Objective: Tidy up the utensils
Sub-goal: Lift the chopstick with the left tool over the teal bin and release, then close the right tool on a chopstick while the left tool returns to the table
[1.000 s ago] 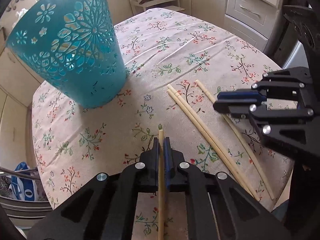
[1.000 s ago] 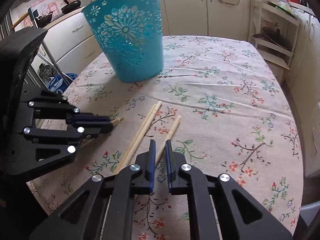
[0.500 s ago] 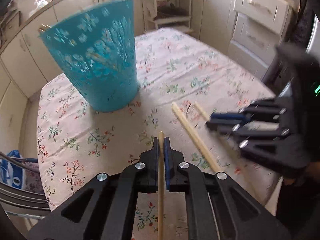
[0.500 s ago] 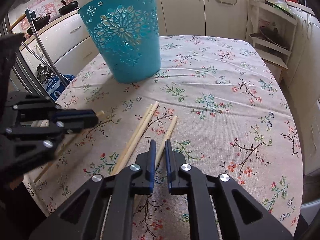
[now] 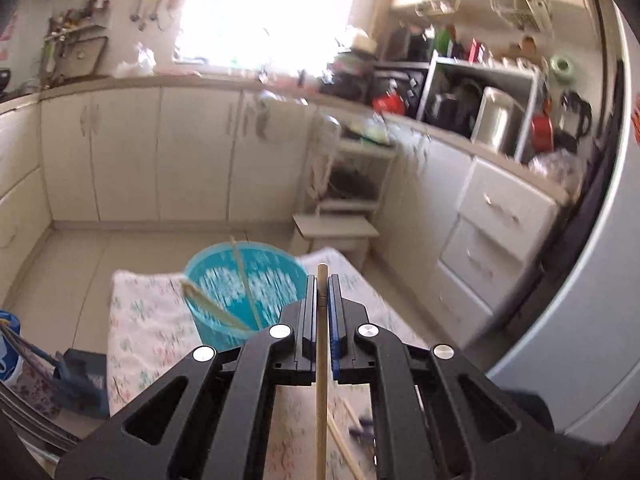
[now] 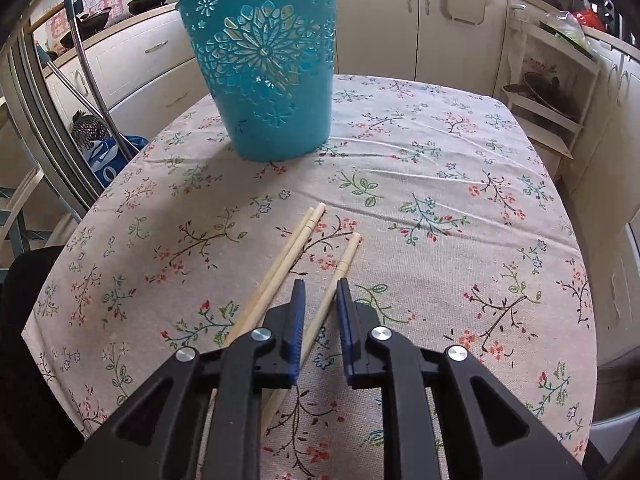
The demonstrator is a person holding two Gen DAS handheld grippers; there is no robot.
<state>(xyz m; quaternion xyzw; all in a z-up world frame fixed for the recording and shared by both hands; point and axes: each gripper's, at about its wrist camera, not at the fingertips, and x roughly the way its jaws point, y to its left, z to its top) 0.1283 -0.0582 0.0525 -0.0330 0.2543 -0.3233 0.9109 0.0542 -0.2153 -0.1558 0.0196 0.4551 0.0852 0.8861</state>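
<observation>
My left gripper (image 5: 321, 300) is clamped on one chopstick (image 5: 321, 380), which runs up the lower centre of its view. Beyond its tip – just left of centre – sits the teal bucket (image 5: 240, 296), with chopsticks (image 5: 244, 276) already leaning inside. My right gripper (image 6: 320, 304) stands narrowly parted around a single chopstick (image 6: 340, 272) lying on the floral surface (image 6: 440, 200), pads not pressing it. A pair of chopsticks (image 6: 288, 252) lies just left of it – the bucket stands at the upper centre-left of that view.
</observation>
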